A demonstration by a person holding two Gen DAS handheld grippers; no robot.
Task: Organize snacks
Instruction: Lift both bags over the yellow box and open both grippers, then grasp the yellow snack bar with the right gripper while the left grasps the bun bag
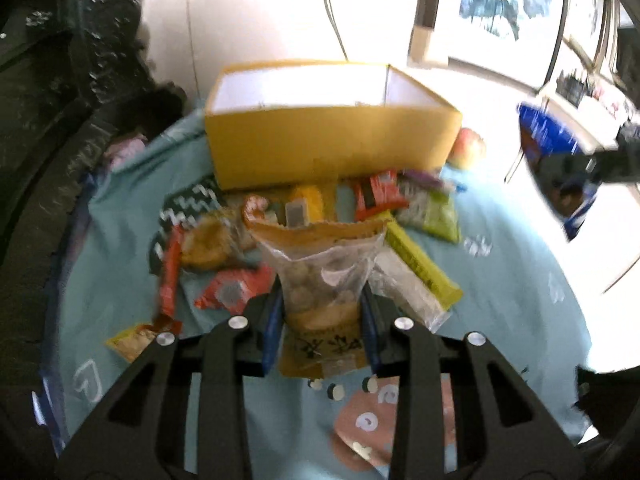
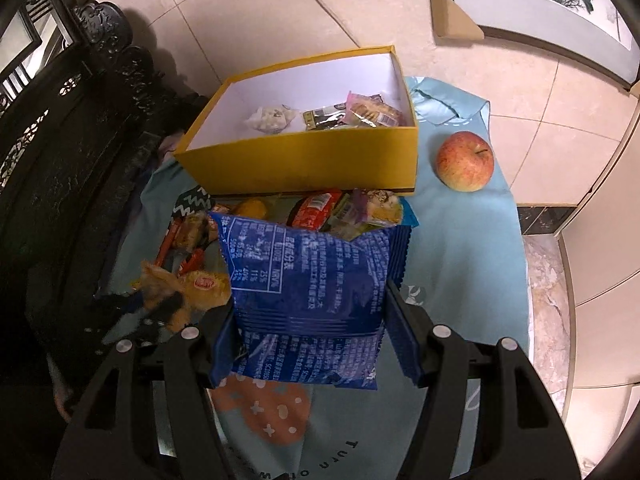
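- The left gripper (image 1: 320, 320) is clenched on a clear snack bag (image 1: 320, 276) with a tan crimped top; its fingers (image 1: 273, 332) press the lower half from both sides, and the bag stands up between them, over the pile of snacks.
- The right gripper (image 2: 310, 332) is clamped across a blue snack bag (image 2: 308, 280), its fingers (image 2: 402, 344) pinching the side edges of the bag, which hangs above the blue cloth (image 2: 460, 240).
- The yellow box (image 2: 304, 160) sits open at the far side of the cloth, with a few packets already lying on its white floor; its near wall is just behind the snack pile (image 1: 280, 232).
- An apple (image 2: 465, 161) rests on the cloth to the right of the box, apart from it.
- Both bags look light and soft, with slick crinkly film. The clear one seems to hold small round pieces that could crush, so a firm squeeze in the middle is risky.
- The crimped seams at the top and bottom are the stiffest parts and look like the safer place to take hold; the blue bag, puffy with air, may slide out of a grip on its sides.
- The loose packets on the cloth are flat and thin, so an edge or corner is probably the easiest place to catch them.
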